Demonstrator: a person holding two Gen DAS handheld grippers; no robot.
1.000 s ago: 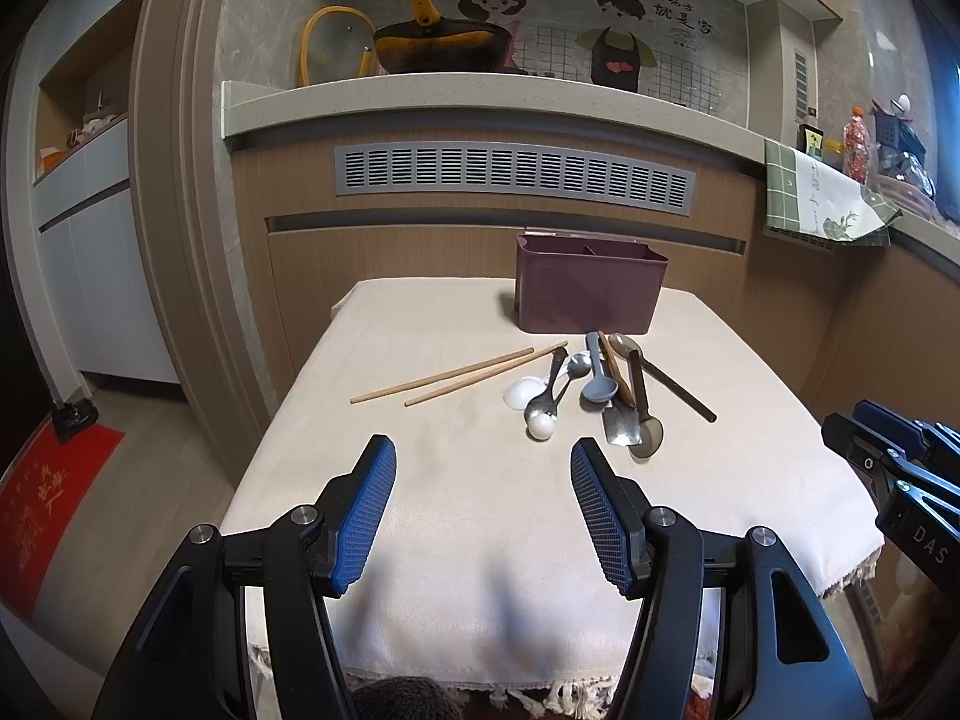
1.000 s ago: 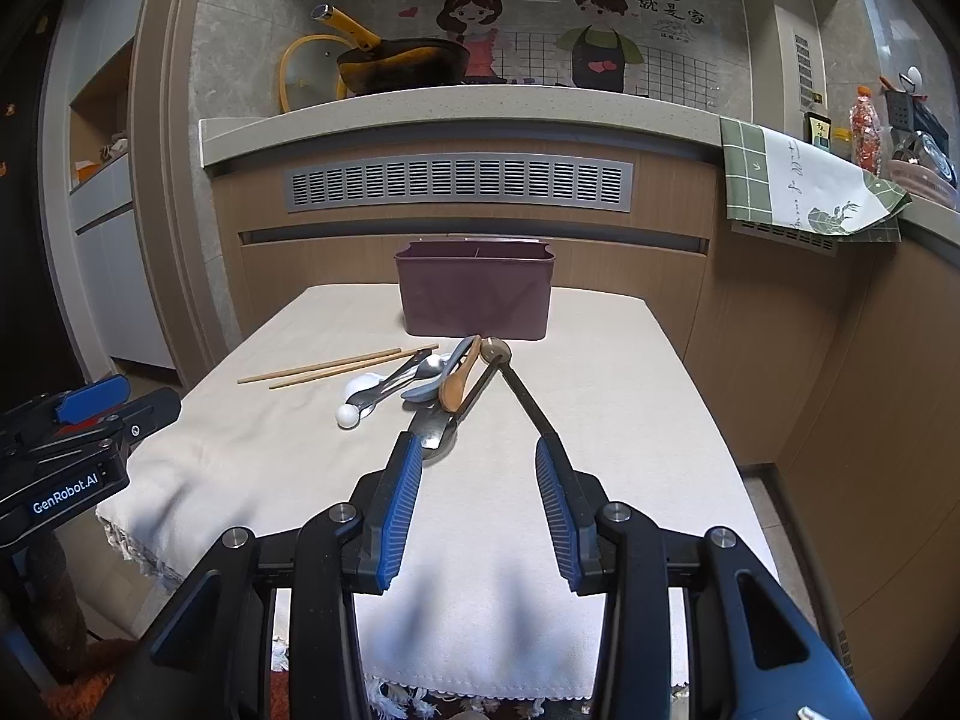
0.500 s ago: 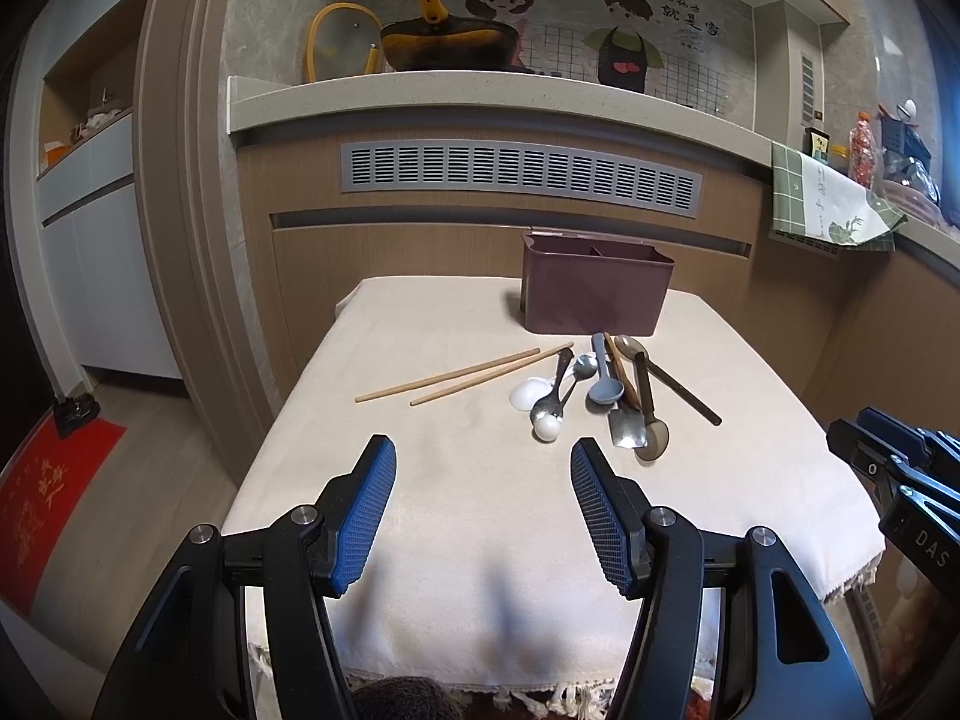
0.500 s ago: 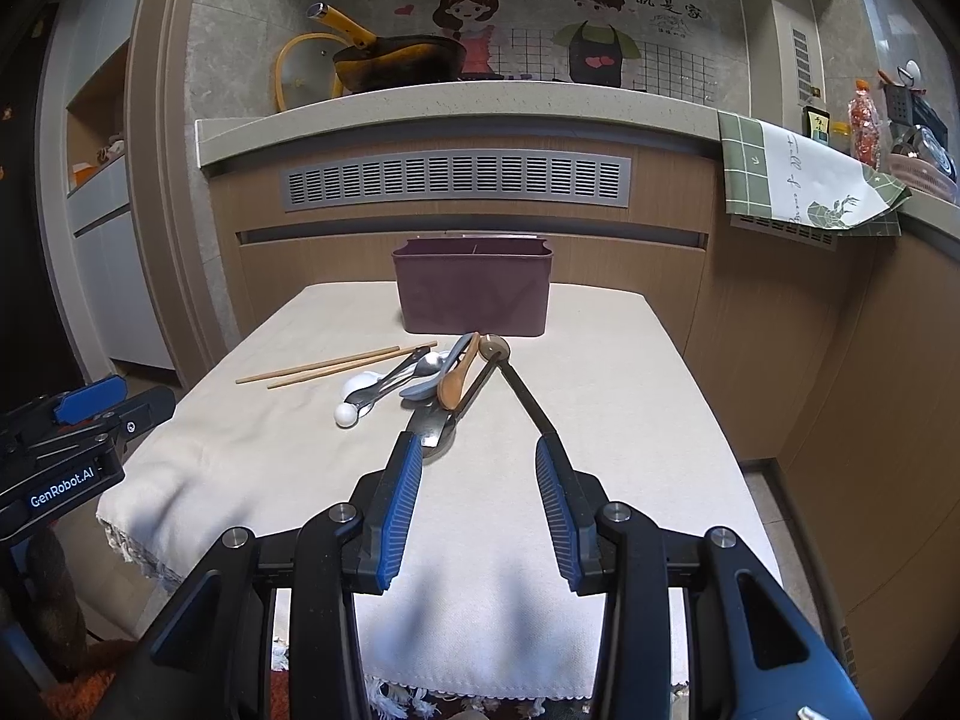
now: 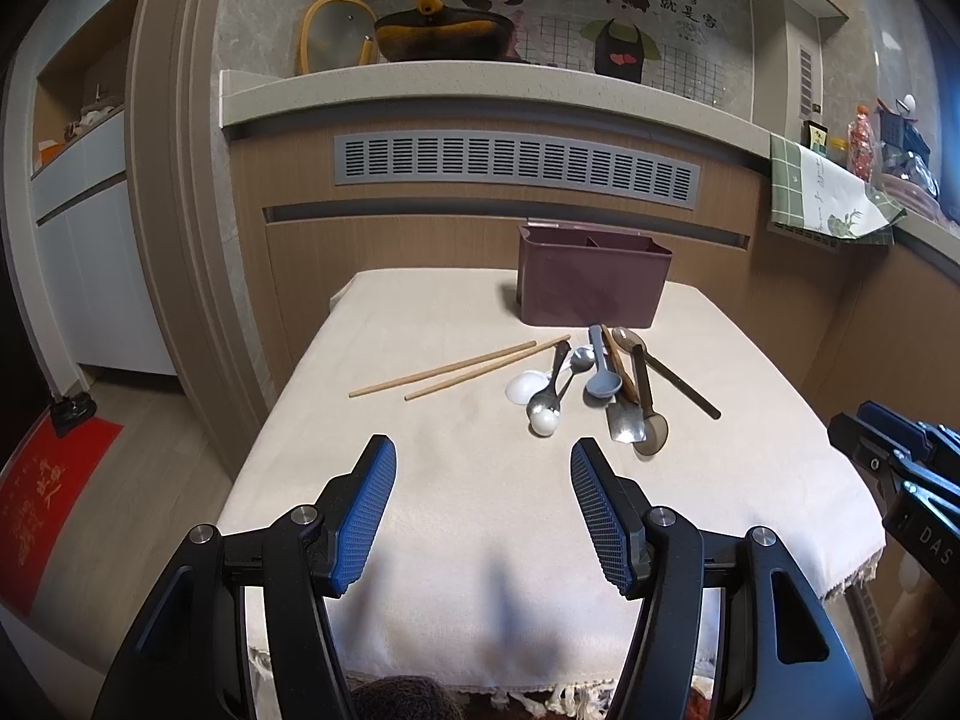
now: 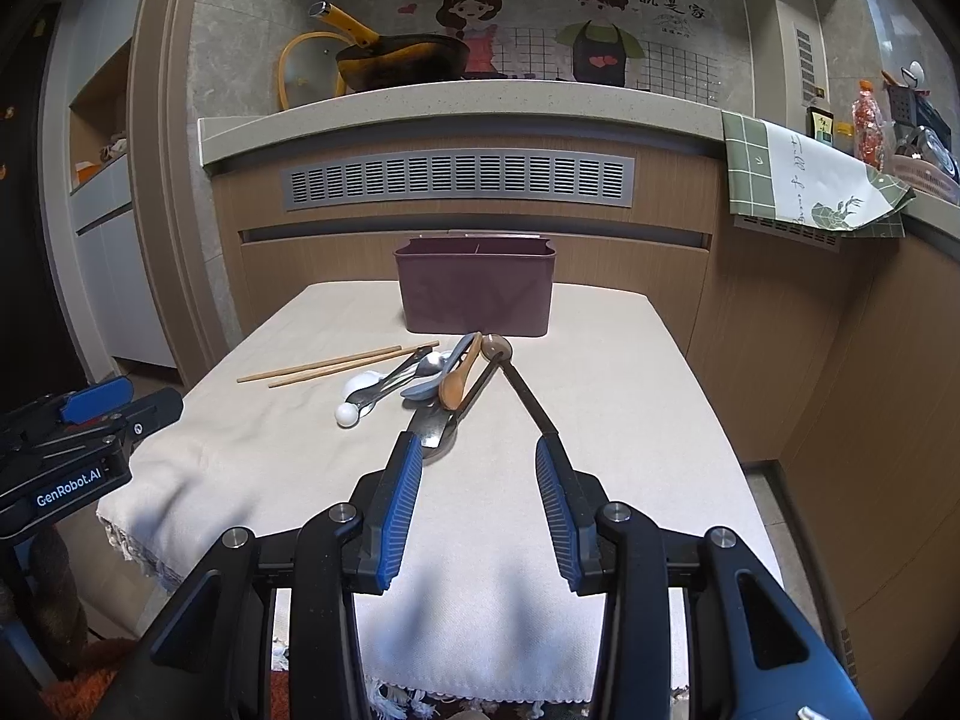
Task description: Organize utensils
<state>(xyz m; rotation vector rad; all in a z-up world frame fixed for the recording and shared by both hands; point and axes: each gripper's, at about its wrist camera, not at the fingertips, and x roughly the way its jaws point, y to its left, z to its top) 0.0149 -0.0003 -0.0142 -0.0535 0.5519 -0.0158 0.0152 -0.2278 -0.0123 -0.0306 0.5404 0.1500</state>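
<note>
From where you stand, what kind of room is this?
Most likely a home kitchen: a wok sits on the counter, and chopsticks and spoons lie on a cloth-covered table.

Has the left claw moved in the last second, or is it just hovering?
Yes. Left wrist view: the maroon caddy and counter vent sit slightly higher and further right than before, so the open left claw tilted slightly down-left.

Dim indoor light, soft daylight from the right. Faint claw shadows on the cloth (image 5: 480, 540) near the front edge. Sharp centre, heavy fisheye bending, black vignette at corners. No glare.
</note>
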